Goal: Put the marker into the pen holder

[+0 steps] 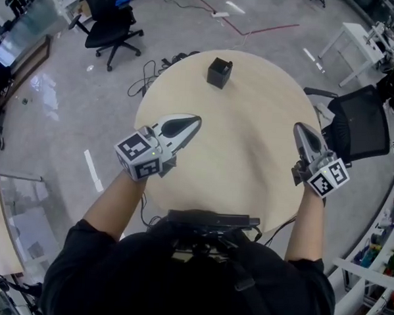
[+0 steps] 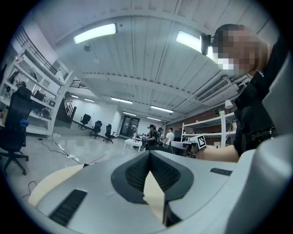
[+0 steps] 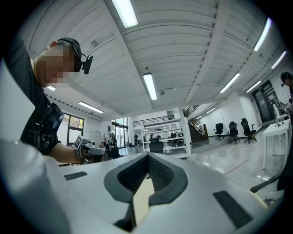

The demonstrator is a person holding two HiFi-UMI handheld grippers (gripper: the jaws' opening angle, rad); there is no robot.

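The left gripper [image 1: 195, 123] [image 2: 149, 155] has its jaws closed tip to tip with nothing between them; only a wedge of table [image 1: 251, 130] shows through the gap behind the tips. The right gripper [image 1: 299, 129] [image 3: 148, 156] is the same, tips together and empty. Both sit over the near half of the round table, left gripper near the left edge and pointing right and far, right gripper near the right edge and pointing far, well apart. The pen holder [image 1: 219, 73], a black box, stands alone on the far part of the table. A chair [image 1: 360, 126] sits just beside the table's right edge.
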